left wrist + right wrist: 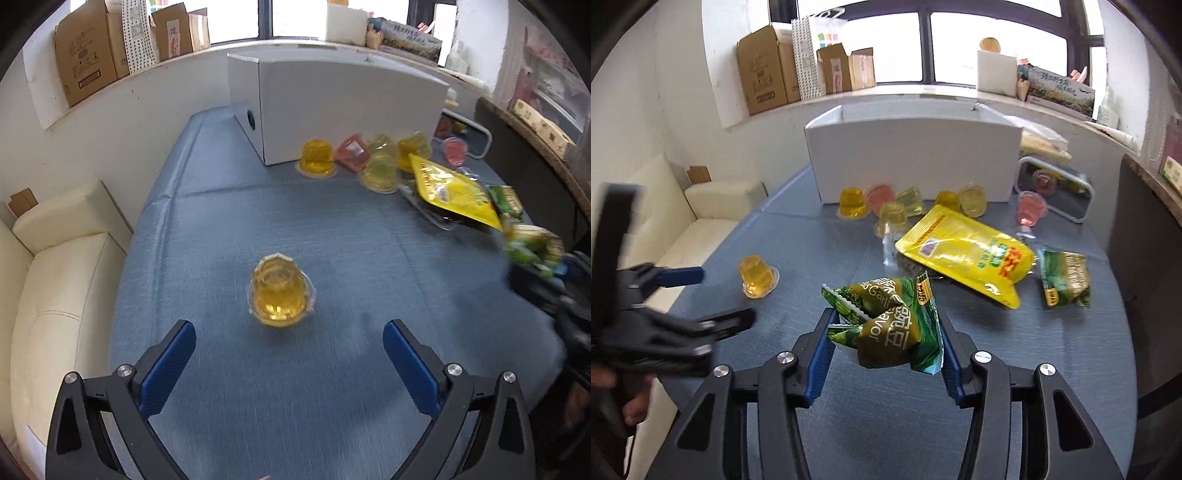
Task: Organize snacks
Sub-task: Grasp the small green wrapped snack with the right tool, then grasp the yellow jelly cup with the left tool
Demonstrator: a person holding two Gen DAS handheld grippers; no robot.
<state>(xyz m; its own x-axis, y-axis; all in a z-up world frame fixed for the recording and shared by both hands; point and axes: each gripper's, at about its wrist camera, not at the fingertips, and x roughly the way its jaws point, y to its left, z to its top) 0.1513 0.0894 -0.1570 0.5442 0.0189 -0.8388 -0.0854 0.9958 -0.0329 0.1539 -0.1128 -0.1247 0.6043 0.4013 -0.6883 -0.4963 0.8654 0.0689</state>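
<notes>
My left gripper [289, 341] is open, its blue fingers apart just short of a lone yellow jelly cup [280, 295] standing upside down on the blue table; the cup also shows in the right wrist view [757, 277]. My right gripper [884, 332] is shut on a crumpled green snack packet [890, 325] and holds it above the table; this packet appears blurred in the left wrist view [532, 247]. A yellow snack bag [964, 254] and a second green packet [1065, 278] lie further right. Several yellow and pink jelly cups [908, 206] cluster before a white box [912, 155].
The white box [347, 110] stands open at the table's back. A clear container with a white rim [1056, 188] holding a pink cup sits at the back right. A cream sofa [55, 288] is left of the table. Cardboard boxes [768, 70] line the window sill.
</notes>
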